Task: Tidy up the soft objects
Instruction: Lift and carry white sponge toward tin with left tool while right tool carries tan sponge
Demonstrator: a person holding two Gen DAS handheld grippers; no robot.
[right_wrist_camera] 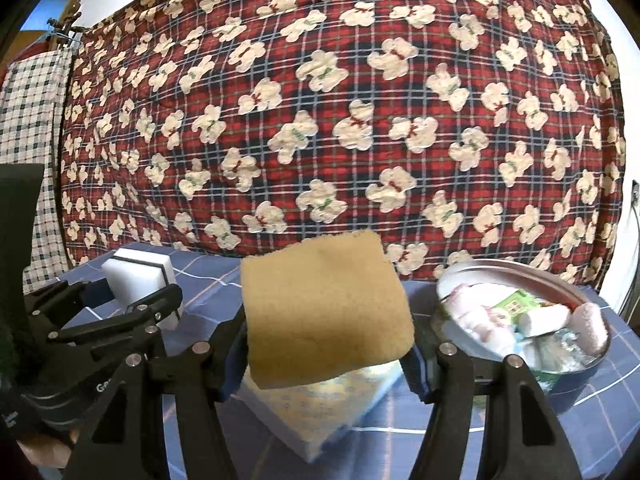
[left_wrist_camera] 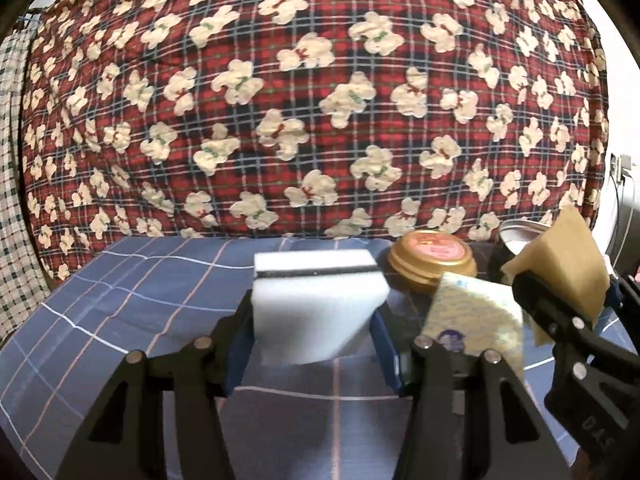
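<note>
Between each claw's fingers sits a sponge: left claw (left_wrist_camera: 314, 332) grips the white sponge (left_wrist_camera: 316, 304), right claw (right_wrist_camera: 326, 354) the tan sponge (right_wrist_camera: 326, 312)

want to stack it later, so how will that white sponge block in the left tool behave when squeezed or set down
The white sponge block probably feels light and springy: it looks like foam and stands up from the left tool without sagging. Its sides seem to narrow where the pads grip it, so it likely compresses under pressure. Flat faces suggest it should sit without rolling.
</note>
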